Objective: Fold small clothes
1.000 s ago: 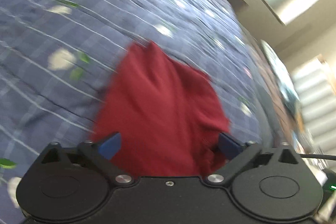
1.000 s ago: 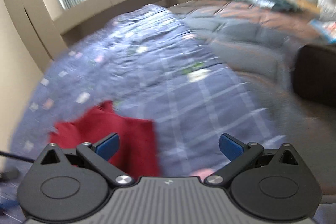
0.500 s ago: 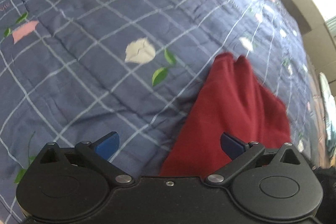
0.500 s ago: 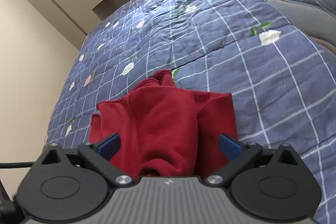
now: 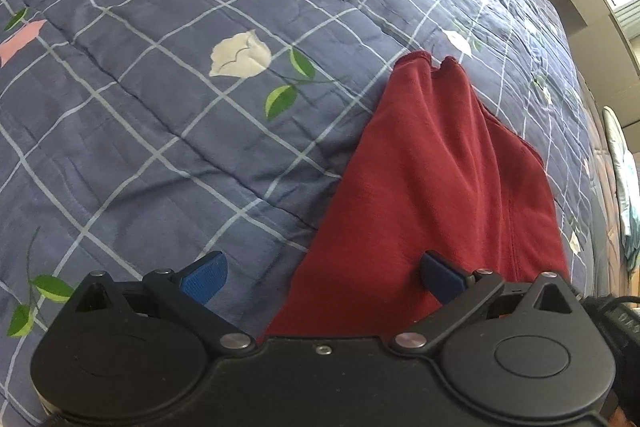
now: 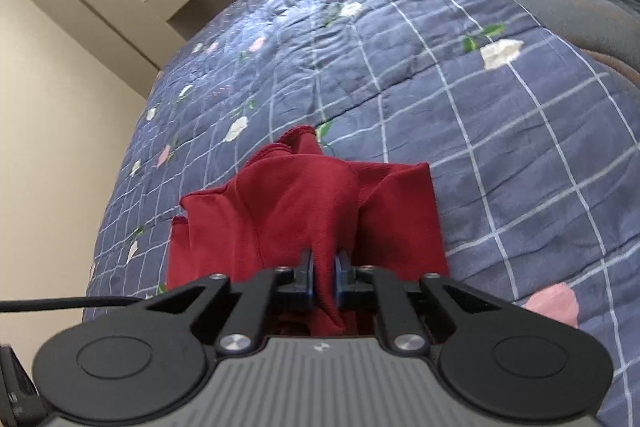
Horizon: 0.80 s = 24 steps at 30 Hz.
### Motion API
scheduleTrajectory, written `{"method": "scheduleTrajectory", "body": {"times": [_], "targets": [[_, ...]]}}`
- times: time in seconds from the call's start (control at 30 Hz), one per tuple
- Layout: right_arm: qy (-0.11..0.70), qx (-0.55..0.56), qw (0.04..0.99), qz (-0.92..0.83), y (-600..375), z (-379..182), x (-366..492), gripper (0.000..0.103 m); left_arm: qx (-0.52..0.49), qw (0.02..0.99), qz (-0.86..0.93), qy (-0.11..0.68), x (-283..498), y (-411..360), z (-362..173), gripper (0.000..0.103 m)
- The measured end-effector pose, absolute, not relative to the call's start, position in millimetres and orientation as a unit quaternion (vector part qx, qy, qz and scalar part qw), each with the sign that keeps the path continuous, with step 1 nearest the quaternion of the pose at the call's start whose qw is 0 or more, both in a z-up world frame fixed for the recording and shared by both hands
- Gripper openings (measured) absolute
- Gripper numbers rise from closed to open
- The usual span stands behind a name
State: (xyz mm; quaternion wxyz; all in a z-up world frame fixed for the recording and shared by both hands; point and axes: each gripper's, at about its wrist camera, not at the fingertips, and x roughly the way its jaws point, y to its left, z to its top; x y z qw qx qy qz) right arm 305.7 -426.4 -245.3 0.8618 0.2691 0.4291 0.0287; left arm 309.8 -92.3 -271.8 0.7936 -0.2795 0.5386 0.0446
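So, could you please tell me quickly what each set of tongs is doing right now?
Left tongs: open, holding nothing.
Right tongs: shut on the red garment.

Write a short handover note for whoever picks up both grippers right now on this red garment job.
Right gripper: shut on a bunched fold of the red garment.
Left gripper: open, over the garment's near left edge, pads not pressing on it.
Garment: crumpled on the blue checked quilt.
Done: one grip only.
Left: probably grip with the left, spread flat, then fold.
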Motion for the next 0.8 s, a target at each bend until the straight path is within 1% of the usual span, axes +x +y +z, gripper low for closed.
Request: {"method": "scheduleTrajectory", "body": {"times": [0.1, 0.17, 0.33, 0.5, 0.67, 0.7, 0.73, 0.77, 0.8], "targets": [[0.413, 0.246, 0.876, 0.029, -430, -238, 300, 0.007, -0.279, 0.799, 0.050, 0.531, 309, -93, -268, 0.102], [0.404, 0.250, 0.880, 0.022, -436, -234, 296, 0.007, -0.281, 0.804, 0.049, 0.521, 309, -93, -263, 0.102], [0.407, 0.252, 0.878, -0.001, -452, -234, 283, 0.007, -0.282, 0.822, 0.039, 0.494, 313, -91, -249, 0.102], [0.422, 0.258, 0.869, -0.022, -459, -249, 278, 0.007, -0.271, 0.816, 0.025, 0.510, 318, -96, -253, 0.102], [0.433, 0.241, 0.868, -0.028, -454, -254, 284, 0.009, -0.251, 0.802, 0.018, 0.542, 318, -104, -266, 0.102], [0.436, 0.240, 0.867, -0.030, -453, -255, 285, 0.010, -0.251, 0.801, 0.015, 0.543, 316, -105, -267, 0.102], [0.439, 0.239, 0.865, -0.033, -453, -256, 286, 0.016, -0.252, 0.801, 0.013, 0.544, 315, -106, -267, 0.102], [0.443, 0.238, 0.864, -0.038, -454, -257, 286, 0.026, -0.251, 0.800, 0.011, 0.544, 314, -107, -267, 0.102], [0.445, 0.236, 0.863, -0.044, -454, -258, 286, 0.030, -0.248, 0.801, 0.009, 0.545, 314, -109, -267, 0.102]]}}
